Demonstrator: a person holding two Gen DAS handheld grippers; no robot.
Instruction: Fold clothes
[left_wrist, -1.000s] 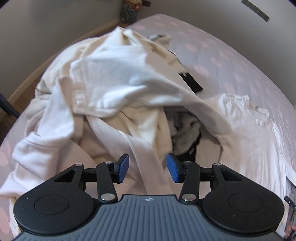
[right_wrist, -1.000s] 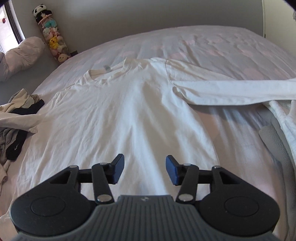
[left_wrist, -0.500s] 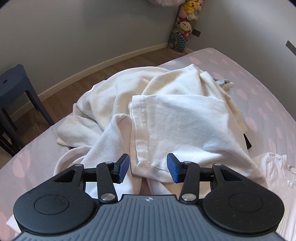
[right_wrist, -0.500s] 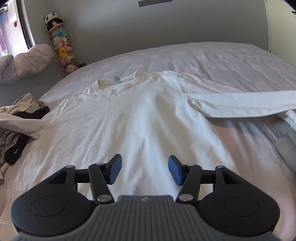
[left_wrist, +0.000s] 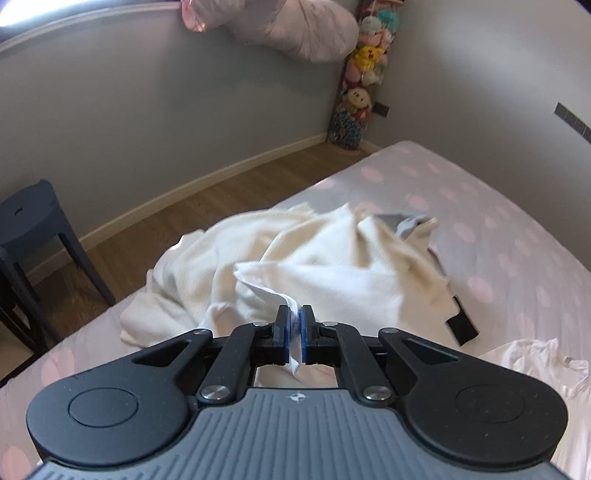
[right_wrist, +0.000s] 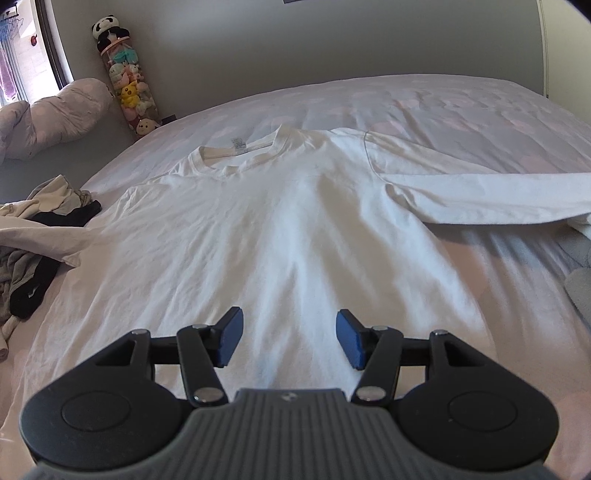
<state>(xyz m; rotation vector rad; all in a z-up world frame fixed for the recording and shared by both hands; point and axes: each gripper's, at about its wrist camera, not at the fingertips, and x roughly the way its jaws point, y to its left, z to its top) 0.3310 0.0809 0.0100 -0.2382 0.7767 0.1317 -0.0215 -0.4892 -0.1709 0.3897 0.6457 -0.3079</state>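
Above the bed (left_wrist: 498, 206), left claw (left_wrist: 294, 332) angled down, pinching white sleeve (left_wrist: 273, 291)

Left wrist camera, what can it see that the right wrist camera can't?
Only the left wrist view shows the left gripper pinching a white cloth edge from the rumpled heap of clothes, plus a dark stool and the wooden floor. Only the right wrist view shows the right gripper, open, above a white long-sleeved shirt spread flat. Both show the bed and the column of stuffed toys.
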